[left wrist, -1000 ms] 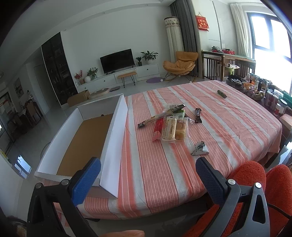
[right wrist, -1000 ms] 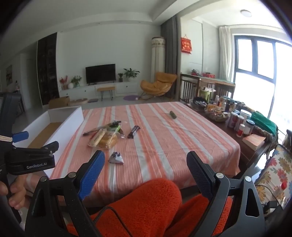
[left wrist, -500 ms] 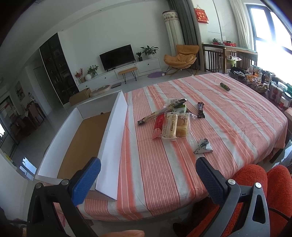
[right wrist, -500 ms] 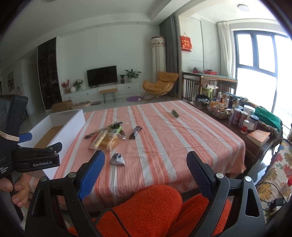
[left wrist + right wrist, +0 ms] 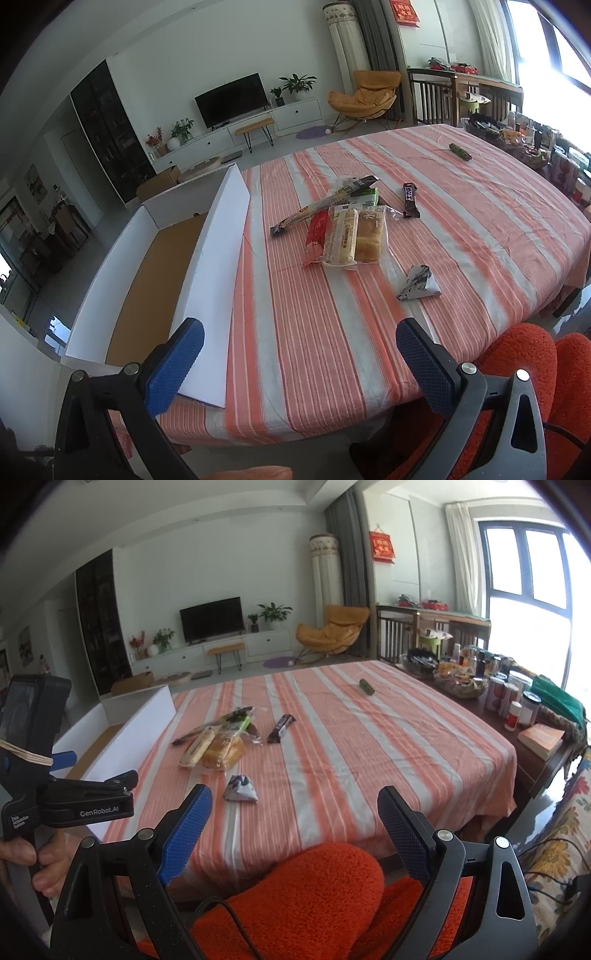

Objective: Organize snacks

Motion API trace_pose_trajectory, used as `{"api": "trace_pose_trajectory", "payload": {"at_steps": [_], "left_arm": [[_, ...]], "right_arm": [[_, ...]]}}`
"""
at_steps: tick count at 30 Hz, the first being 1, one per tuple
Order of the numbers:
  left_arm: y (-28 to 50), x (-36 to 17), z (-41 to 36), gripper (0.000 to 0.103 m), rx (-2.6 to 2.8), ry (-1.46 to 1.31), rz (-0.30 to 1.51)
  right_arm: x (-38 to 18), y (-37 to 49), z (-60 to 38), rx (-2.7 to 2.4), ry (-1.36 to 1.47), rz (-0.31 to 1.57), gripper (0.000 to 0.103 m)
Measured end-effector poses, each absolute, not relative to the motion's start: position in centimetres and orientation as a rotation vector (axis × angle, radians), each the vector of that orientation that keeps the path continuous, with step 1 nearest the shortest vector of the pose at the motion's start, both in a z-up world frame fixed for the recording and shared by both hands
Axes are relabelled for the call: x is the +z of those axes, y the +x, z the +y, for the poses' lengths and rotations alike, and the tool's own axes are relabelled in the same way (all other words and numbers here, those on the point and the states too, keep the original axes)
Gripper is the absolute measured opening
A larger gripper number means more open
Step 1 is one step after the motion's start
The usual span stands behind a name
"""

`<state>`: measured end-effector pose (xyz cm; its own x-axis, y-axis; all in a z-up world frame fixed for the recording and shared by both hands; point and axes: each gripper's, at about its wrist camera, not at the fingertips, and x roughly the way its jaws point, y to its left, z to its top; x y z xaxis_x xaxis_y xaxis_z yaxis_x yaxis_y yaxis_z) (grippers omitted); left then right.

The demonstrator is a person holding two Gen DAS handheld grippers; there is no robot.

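Note:
Several snacks lie mid-table on the striped cloth: a bread pack (image 5: 354, 236) (image 5: 216, 749), a red packet (image 5: 317, 236), a long thin packet (image 5: 321, 205), a dark chocolate bar (image 5: 410, 199) (image 5: 281, 728), a crumpled triangular packet (image 5: 417, 282) (image 5: 241, 790) and a small green roll (image 5: 460, 151) (image 5: 366, 686) far back. A white open box (image 5: 218, 266) (image 5: 140, 723) stands at the table's left. My left gripper (image 5: 299, 363) is open and empty above the near edge. My right gripper (image 5: 293, 830) is open and empty, short of the triangular packet.
An orange-red fuzzy chair back (image 5: 310, 897) (image 5: 517, 369) sits right below both grippers. Jars, bottles and a basket (image 5: 461, 681) crowd a side table at the right. The other hand-held gripper (image 5: 70, 801) shows at the left of the right wrist view.
Both grippers have risen and tipped forward a little, so the table and snacks sit lower and closer in view. Nothing on the table has moved.

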<state>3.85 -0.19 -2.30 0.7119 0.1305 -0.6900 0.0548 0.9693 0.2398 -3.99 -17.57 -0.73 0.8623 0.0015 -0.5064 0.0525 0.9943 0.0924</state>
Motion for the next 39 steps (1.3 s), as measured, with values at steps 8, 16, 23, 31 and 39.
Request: {"api": "trace_pose_trajectory", "payload": {"at_steps": [8, 16, 23, 31, 39], "left_arm": [[3.9, -2.6, -0.6, 0.103, 0.034, 0.270, 0.782], [3.8, -2.7, -0.6, 0.103, 0.031, 0.274, 0.788], [3.8, -2.9, -0.3, 0.103, 0.024, 0.262, 0.799], [3.9, -3.5, -0.3, 0.103, 0.013, 0.255, 0.818], [3.7, -3.9, 0.3, 0.103, -0.076, 0.180, 0.845]], "right_arm": [[-1.0, -3.5, -17.9, -0.026, 0.117, 0.545, 0.093], [-1.0, -3.6, -17.6, -0.027, 0.106, 0.543, 0.093], [-1.0, -3.6, -17.7, -0.027, 0.106, 0.542, 0.093], [-1.1, -3.7, -17.8, -0.026, 0.105, 0.551, 0.093], [-1.4, -3.7, -17.2, -0.024, 0.078, 0.570, 0.093]]}}
